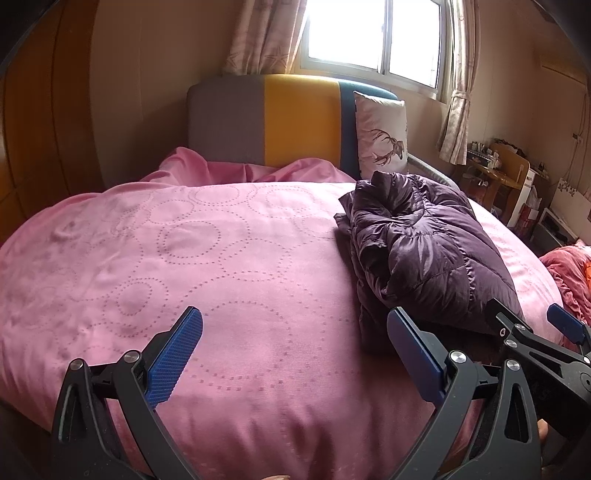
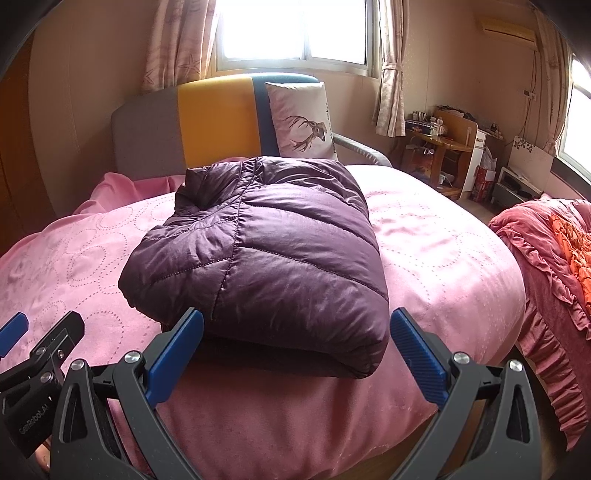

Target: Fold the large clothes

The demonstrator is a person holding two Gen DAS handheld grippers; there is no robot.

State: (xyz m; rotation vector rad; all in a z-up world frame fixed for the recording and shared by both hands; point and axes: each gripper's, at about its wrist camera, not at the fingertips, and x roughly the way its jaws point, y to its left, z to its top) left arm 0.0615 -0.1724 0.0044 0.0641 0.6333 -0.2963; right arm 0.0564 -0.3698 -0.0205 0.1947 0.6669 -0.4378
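Note:
A dark purple quilted puffer jacket (image 2: 266, 251) lies folded into a thick bundle on the pink bedspread (image 2: 436, 258). In the left wrist view the same jacket (image 1: 424, 254) sits to the right. My right gripper (image 2: 295, 332) is open, its blue pads on either side of the bundle's near edge and just short of it. My left gripper (image 1: 295, 336) is open over bare bedspread (image 1: 184, 258), left of the jacket. Each gripper shows at the edge of the other's view: the right gripper (image 1: 535, 332) and the left gripper (image 2: 40, 332).
A grey, yellow and blue headboard (image 2: 207, 114) with a deer-print pillow (image 2: 301, 118) stands at the far end under a bright window (image 2: 295, 29). A red ruffled blanket (image 2: 554, 240) lies to the right. A cluttered wooden desk (image 2: 443, 144) stands in the far right corner.

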